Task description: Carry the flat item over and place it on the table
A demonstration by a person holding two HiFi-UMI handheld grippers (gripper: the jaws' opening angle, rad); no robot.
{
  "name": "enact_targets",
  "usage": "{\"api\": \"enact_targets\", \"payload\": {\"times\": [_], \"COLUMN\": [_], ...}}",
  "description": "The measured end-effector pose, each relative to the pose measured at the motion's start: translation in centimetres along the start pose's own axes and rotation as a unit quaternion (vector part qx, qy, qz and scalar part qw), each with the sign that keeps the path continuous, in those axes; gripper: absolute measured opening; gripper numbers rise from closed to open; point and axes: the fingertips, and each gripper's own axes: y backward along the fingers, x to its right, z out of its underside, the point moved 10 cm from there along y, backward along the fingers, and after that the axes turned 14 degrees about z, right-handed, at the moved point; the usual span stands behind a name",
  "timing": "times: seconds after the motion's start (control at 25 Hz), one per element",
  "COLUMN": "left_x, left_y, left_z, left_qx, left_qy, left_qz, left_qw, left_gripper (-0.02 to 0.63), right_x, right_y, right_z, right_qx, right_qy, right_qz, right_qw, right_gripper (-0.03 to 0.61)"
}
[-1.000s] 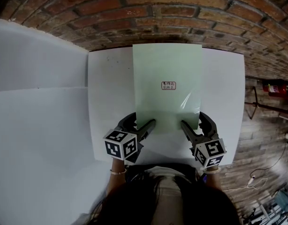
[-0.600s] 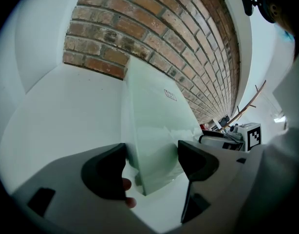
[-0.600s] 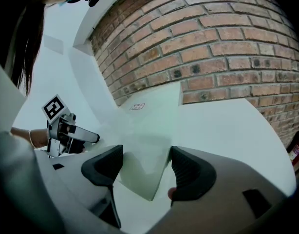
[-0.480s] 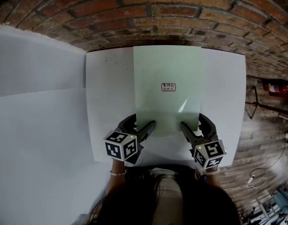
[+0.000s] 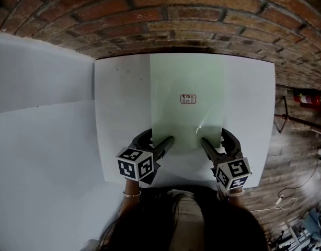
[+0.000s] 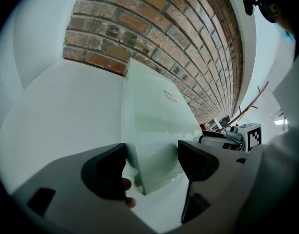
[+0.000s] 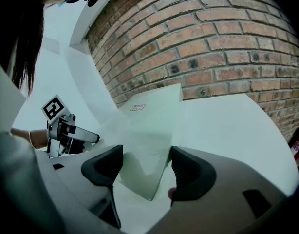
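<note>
Thin glossy pale-green rectangular sheet [image 5: 186, 101] lying on smooth white desk [image 5: 121, 114]; left tool [image 5: 156, 138], right tool [image 5: 215, 137] both wide, 1 near corner inside each.

The sheet [image 5: 171, 88] is pale green, its label [image 5: 187, 99] red-bordered; the surface [image 5: 124, 114] white; the brick wall [image 5: 165, 20] reddish-brown.

A small white label [image 5: 187, 99] sits near the centre of the pale green sheet [image 5: 186, 72]; its two short lines of print are too small to read. No other text is legible.
</note>
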Motion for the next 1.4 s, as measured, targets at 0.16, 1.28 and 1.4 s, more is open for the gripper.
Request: {"api": "enact_targets", "payload": {"times": [0.16, 1.28, 1.4], "left_x": [-0.2, -1.2, -1.2], "left_y": [-0.2, -1.3, -1.3], "left_z": [0.0, 0.0, -0.3], "left_qx": [-0.002, -0.015, -0.014], "left_qy": [0.004, 0.014, 0.015], "left_qz": [0.000, -0.001, 0.001], "left_qw": [1.0000, 0.9998, 0.9998], "left_gripper": [0.350, 0.350, 0.351], "right_x": [0.1, 0.7, 0.5], "right_y": [-0.2, -1.5, -1.5], "right_z": [0.1, 0.5, 0.2], "right_qx": [-0.006, -0.005, -0.002], "right_qy": [-0.003, -0.009, -0.009], "right_qz": [-0.001, 0.006, 0.005], "right_qw": [1.000, 1.000, 1.000], "right_gripper": [0.328, 0.328, 0.328]}}
